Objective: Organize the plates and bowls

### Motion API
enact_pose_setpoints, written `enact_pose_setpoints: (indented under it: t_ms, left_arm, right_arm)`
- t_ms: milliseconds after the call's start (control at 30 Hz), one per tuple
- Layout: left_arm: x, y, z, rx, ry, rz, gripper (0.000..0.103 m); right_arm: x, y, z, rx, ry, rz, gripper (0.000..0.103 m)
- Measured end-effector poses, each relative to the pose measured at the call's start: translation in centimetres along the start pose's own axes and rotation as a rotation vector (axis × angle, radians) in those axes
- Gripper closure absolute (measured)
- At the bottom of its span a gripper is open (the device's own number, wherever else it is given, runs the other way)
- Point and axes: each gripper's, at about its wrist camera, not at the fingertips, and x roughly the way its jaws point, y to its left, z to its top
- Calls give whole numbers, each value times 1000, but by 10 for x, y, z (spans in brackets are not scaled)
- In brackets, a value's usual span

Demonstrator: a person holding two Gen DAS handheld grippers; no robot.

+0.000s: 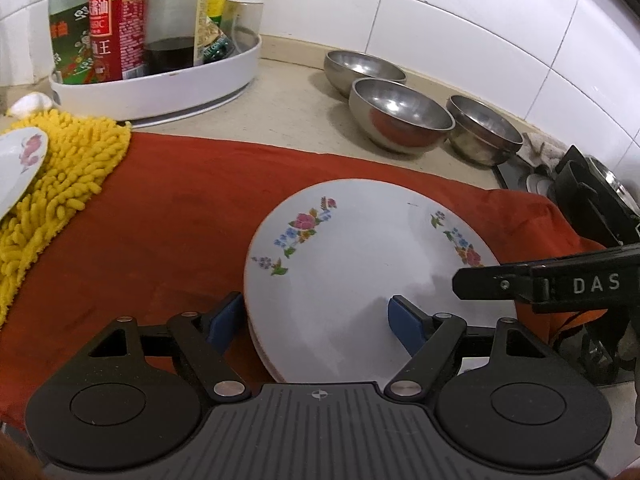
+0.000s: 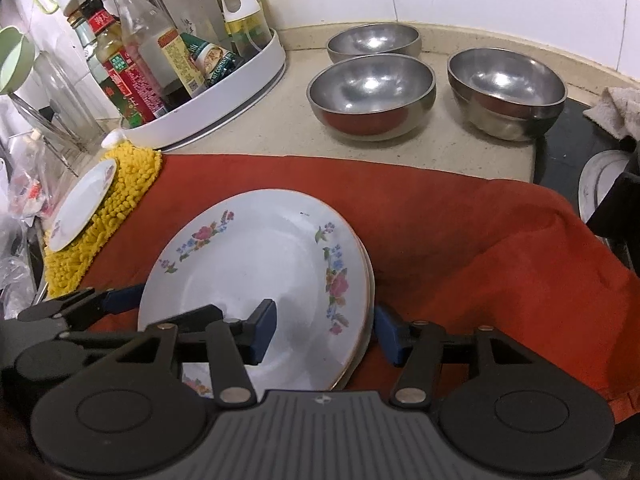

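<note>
Left claw (image 1: 316,322), right claw (image 2: 326,332) both spread, straddling opposite plate stack (image 2: 256,276) rims.

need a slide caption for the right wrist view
Both open grippers, right and left, straddle opposite rims of a plate stack on a red cloth; steel bowls behind.

Left gripper (image 1: 316,326) jaws spread wide, blue pads (image 1: 224,326) well apart, one on each side of a rim, neither visibly pressing. Right gripper (image 2: 326,330) also spread wide, blue pads (image 2: 389,334) apart, not clamped on anything. Both point forward and low, fingers roughly level. In the left wrist view the right gripper enters from the right edge as a black finger; in the right wrist view the left gripper enters from the left.
</note>
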Motion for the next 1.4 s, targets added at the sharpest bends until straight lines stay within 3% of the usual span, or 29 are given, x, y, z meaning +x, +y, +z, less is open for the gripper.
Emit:
enact_pose_setpoints:
  t_ms: [367,667,1400]
  left_arm:
    - [-6,3,-3,-15,-14,24,19]
    - [-31,38,12,-17,-65,48,18]
    - [-90,199,37,-137,-185,264,15]
  right_arm:
    - [6,-3,5,-9,-19,34,53]
    - [-13,9,14,12,-93,-9,54]
    - [36,161,69,-154,-137,117,54]
